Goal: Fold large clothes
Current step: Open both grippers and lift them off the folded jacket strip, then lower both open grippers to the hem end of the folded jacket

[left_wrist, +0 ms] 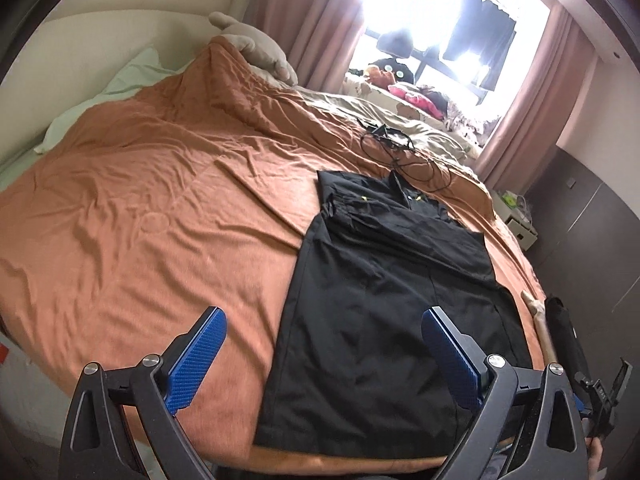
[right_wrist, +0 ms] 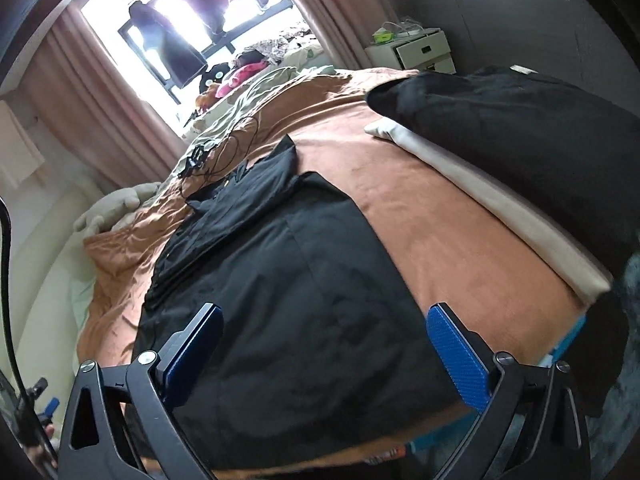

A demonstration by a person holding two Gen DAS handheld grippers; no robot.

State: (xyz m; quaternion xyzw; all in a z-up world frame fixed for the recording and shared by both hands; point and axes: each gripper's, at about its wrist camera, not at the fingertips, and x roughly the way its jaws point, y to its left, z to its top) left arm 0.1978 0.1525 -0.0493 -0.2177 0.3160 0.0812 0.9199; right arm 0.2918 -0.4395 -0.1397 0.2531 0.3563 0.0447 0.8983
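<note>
Where the orange bedspread [left_wrist: 140, 208] covers the wide bed, a black garment [left_wrist: 384, 304] lies flat on it, near the foot edge and toward the right side in the left wrist view. Its long axis runs from the near edge of the bed away toward the window [left_wrist: 440, 40], with the collar end, marked by small yellow-green details, pointing to the window and the straight hem pointing at the grippers. The body has been folded into a narrow long panel, and a sleeve part lies across the upper portion. A black pillow [right_wrist: 520, 128] rests on a pale one [right_wrist: 480, 192] at the right in the right wrist view, well apart from the garment. Tangled black cables [left_wrist: 400, 148] lie on the cover just beyond the collar. The left gripper [left_wrist: 324, 360] hangs over the hem's left corner, jaws spread wide with nothing between them. The right gripper [right_wrist: 324, 356] hovers above the lower part of the garment, likewise spread wide and gripping nothing.
</note>
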